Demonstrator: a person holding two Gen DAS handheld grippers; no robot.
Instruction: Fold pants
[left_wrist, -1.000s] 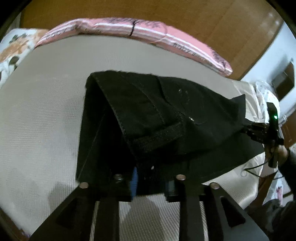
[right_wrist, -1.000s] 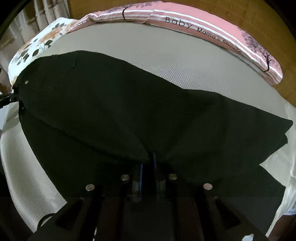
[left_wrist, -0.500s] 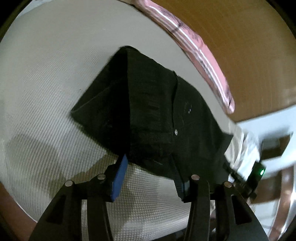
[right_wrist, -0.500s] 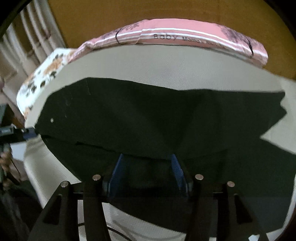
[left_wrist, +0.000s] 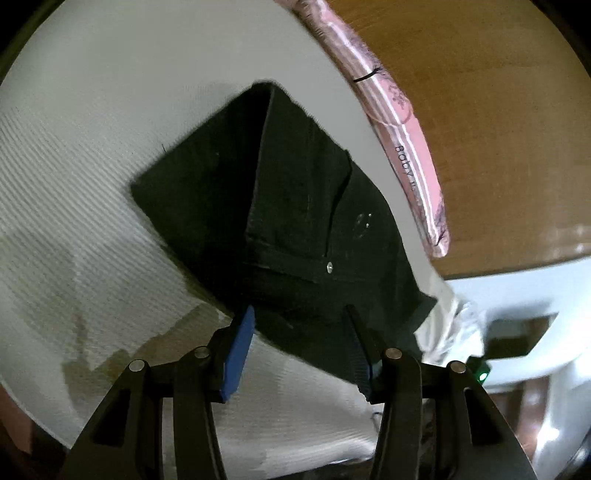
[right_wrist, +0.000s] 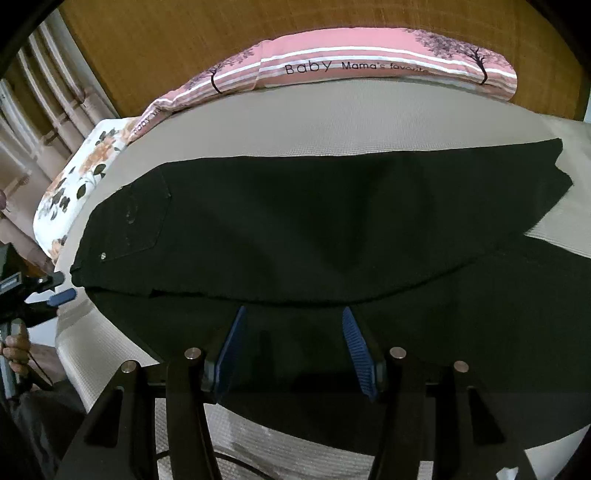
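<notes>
Black pants (right_wrist: 314, 229) lie folded across the bed (right_wrist: 332, 122); left gripper (left_wrist: 299, 332) and right gripper (right_wrist: 291, 328) both released, fingers spread.

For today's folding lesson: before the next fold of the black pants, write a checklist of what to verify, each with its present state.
1. Left gripper open and free of cloth: ok.
2. Right gripper open: ok.
3. Black pants folded leg over leg lengthwise: ok.
4. Leg hems aligned at the far end: not ok, the lower leg pokes out.
5. Pants fully on the beige mattress: ok.
6. Waistband edges matched: cannot tell.
</notes>
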